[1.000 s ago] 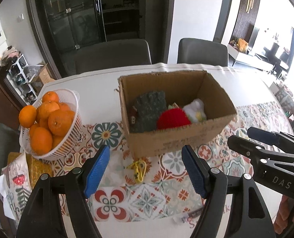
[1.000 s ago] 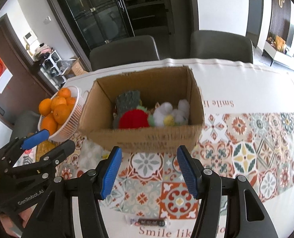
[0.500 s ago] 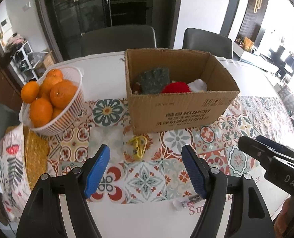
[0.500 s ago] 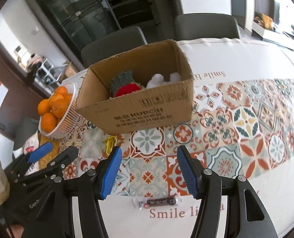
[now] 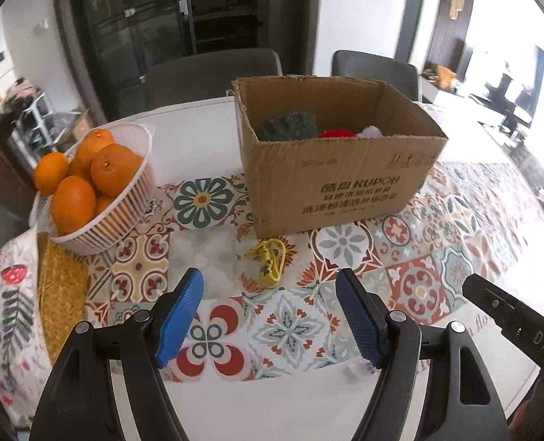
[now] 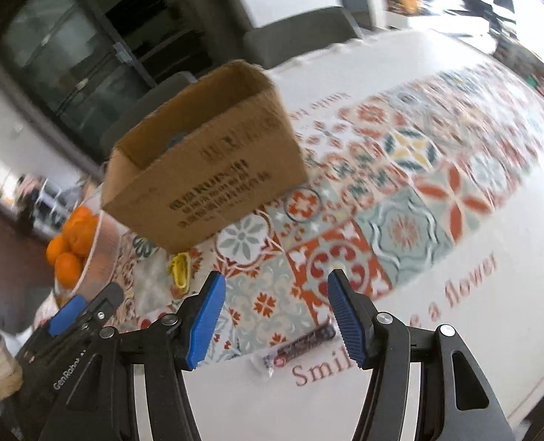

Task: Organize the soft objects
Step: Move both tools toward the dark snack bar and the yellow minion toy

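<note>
An open cardboard box (image 5: 338, 180) stands on the patterned tablecloth; it also shows, blurred, in the right wrist view (image 6: 206, 180). Inside it I see the tops of a dark grey-green soft object (image 5: 290, 126), a red one (image 5: 336, 133) and a white one (image 5: 371, 131). A small yellow object (image 5: 270, 261) lies on the cloth in front of the box, also in the right wrist view (image 6: 181, 270). My left gripper (image 5: 272, 312) is open and empty, low over the near table. My right gripper (image 6: 272, 312) is open and empty, near a small wrapped packet (image 6: 297, 345).
A white basket (image 5: 125, 198) of oranges stands left of the box, with a woven mat (image 5: 60, 294) in front of it. Two grey chairs (image 5: 213, 73) stand behind the table. The right gripper body (image 5: 514, 319) shows at lower right of the left wrist view.
Both grippers have dropped lower and pulled back from the box, so less of its inside shows. The right wrist view has tilted and blurred. Both stay open and empty.
</note>
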Demonstrator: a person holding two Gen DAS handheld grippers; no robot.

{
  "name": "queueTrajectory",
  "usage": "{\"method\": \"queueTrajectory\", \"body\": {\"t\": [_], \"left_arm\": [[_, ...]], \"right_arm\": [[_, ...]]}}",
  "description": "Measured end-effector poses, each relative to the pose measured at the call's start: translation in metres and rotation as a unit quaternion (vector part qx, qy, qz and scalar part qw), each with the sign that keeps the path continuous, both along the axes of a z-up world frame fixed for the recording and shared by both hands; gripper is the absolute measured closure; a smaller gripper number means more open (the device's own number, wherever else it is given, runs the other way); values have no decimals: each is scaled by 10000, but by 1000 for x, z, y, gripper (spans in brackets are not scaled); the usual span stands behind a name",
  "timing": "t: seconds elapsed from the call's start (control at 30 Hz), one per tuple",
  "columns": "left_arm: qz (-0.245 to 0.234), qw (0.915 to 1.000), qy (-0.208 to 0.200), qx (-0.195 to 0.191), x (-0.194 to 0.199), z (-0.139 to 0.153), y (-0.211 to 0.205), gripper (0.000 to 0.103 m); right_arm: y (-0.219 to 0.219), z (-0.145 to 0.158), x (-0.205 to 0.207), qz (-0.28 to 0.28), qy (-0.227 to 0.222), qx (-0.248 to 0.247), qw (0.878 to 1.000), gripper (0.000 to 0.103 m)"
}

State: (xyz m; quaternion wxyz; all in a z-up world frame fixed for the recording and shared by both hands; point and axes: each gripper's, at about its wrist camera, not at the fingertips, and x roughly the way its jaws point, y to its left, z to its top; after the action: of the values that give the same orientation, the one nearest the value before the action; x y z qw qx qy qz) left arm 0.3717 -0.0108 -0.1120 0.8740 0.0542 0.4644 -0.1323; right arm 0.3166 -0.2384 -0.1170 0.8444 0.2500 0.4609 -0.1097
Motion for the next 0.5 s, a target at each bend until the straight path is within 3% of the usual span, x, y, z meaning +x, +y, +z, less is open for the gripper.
{"method": "queueTrajectory", "body": {"t": [0.23, 0.5], "left_arm": [[-274, 9992, -247, -127, 3, -18, 21, 29], [-620, 9974, -157, -317, 10, -42, 17, 29]], "right_arm": [[25, -22, -29, -967, -60, -17, 9953, 44], [44, -48, -51, -1662, -114, -25, 9860, 44]]}}
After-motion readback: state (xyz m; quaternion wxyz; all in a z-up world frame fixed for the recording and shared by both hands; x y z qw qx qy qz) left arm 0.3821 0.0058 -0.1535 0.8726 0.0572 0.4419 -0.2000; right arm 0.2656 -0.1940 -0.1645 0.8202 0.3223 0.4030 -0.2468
